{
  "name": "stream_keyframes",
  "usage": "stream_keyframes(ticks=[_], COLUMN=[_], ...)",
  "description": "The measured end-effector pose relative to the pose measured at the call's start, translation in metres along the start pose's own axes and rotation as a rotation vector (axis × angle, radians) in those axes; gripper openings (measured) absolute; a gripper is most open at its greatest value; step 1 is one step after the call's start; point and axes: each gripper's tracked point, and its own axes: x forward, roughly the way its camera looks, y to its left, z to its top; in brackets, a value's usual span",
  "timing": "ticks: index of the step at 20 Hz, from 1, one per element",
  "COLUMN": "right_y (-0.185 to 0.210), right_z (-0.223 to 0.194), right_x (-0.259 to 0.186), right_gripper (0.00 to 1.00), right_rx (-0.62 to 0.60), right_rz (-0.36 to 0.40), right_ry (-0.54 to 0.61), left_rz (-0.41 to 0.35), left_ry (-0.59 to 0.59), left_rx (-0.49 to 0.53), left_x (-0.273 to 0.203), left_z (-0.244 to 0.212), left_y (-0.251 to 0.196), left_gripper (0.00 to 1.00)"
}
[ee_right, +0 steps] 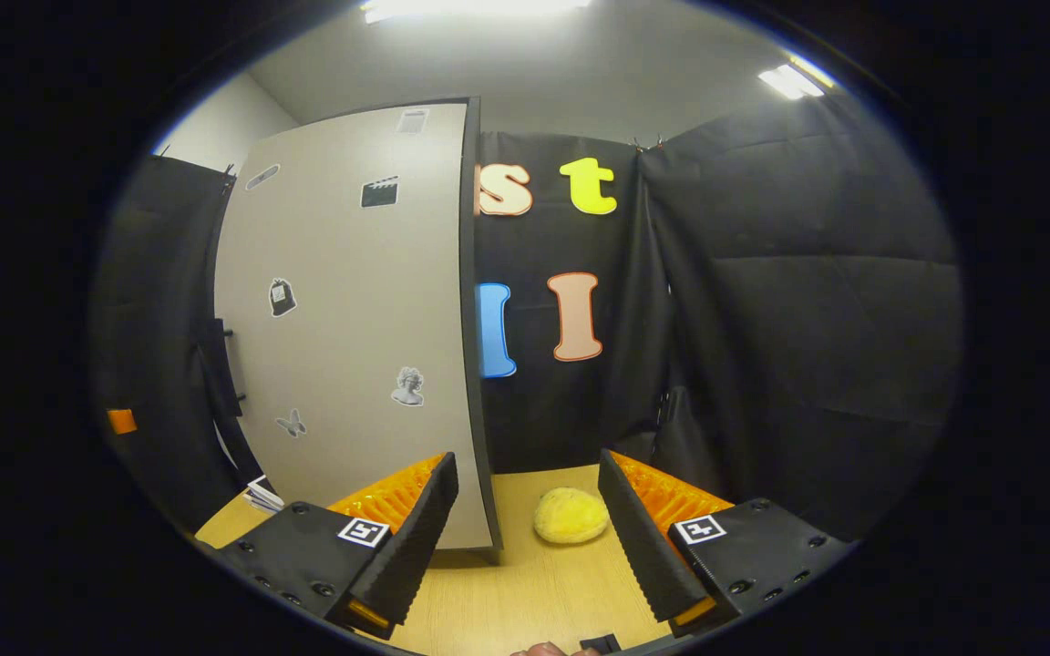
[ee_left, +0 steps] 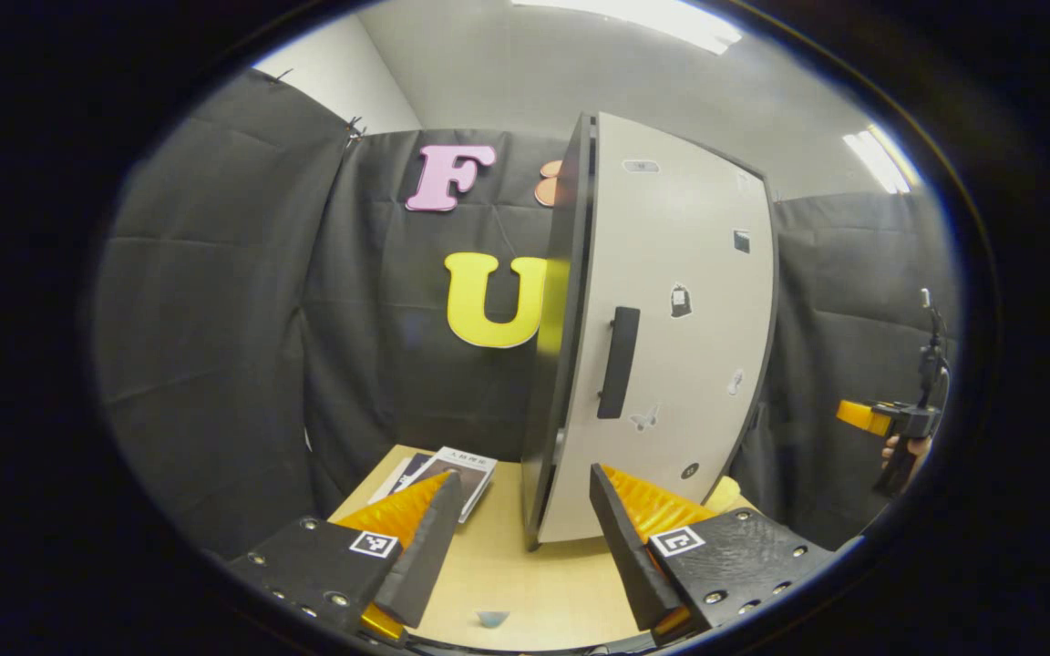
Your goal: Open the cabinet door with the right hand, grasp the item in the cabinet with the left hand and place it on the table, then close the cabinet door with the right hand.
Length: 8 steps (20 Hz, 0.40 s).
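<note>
Cabinet (ee_left: 671,319) handle (ee_left: 619,362) in left gripper view; yellow item (ee_right: 571,516) in right

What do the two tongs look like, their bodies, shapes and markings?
The left tongs have two wedge-shaped fingers on black plates studded with screws, each plate bearing a small square black-and-white marker. The right tongs are built the same way, with ribbed inner faces on the fingers. In the left gripper view, the right tongs appear farther off, held by a hand, with a black pistol-like body.
</note>
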Motion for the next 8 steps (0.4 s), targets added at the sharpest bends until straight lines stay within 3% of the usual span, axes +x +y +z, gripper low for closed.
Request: stream_keyframes(ticks=[8], right_y=[0.015], right_z=[0.004], right_x=[-0.004], right_gripper=[0.98], right_rx=[0.055], right_rz=[0.001], right_ry=[0.009], left_rz=[0.022], left_ry=[0.032], left_rx=[0.066], left_x=[0.005], left_z=[-0.018], left_y=[0.008], left_gripper=[0.84])
